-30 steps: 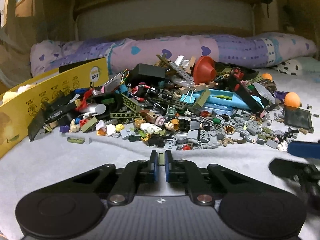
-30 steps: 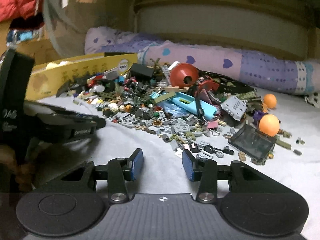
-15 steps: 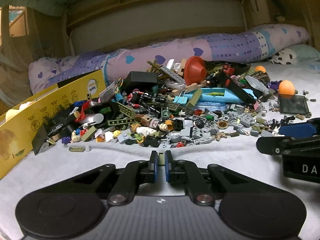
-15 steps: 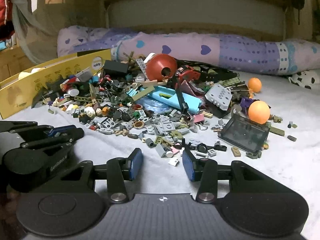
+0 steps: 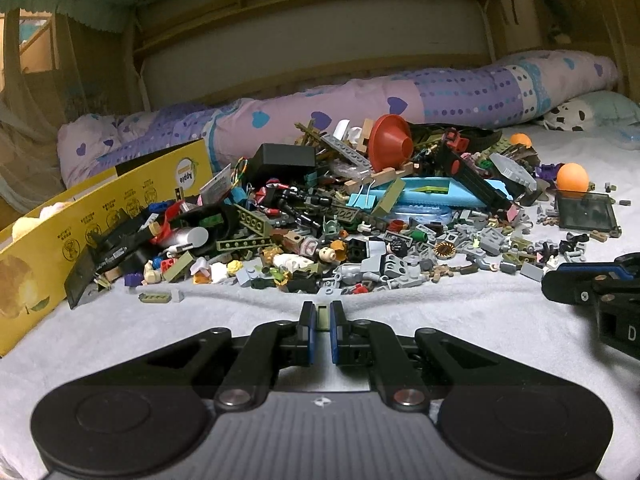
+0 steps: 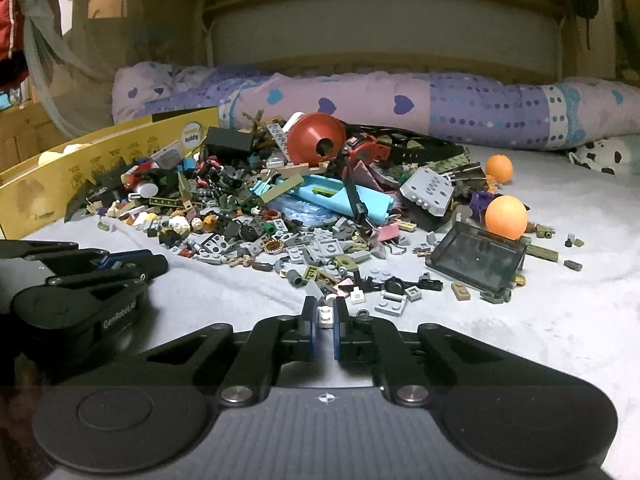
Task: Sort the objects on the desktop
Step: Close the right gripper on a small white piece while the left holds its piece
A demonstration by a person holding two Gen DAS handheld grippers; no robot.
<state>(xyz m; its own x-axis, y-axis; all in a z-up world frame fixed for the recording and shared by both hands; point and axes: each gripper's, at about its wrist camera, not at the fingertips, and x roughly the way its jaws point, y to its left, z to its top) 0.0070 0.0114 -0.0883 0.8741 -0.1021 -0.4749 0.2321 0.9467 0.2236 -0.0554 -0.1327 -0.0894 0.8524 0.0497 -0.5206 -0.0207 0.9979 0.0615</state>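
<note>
A big pile of small toy bricks and odd parts point(image 5: 360, 232) lies on a grey blanket; it also shows in the right wrist view point(image 6: 280, 216). My left gripper point(image 5: 321, 316) is shut on a small olive brick point(image 5: 321, 317), just short of the pile's near edge. My right gripper point(image 6: 324, 316) is shut on a small white brick point(image 6: 325, 315) at the pile's near edge. The left gripper also shows at the left of the right wrist view point(image 6: 132, 262). The right gripper shows at the right edge of the left wrist view point(image 5: 592, 280).
A yellow cardboard box point(image 5: 92, 216) stands along the left, also in the right wrist view point(image 6: 100, 160). A red funnel point(image 6: 316, 138), a light blue case point(image 6: 340, 196), a dark clear tray point(image 6: 476, 260) and two orange balls point(image 6: 506, 216) lie around. A purple bolster point(image 6: 400, 100) lies behind.
My right gripper has moved forward to the pile's edge and shut on the small white brick. My left gripper stays shut on the olive brick.
</note>
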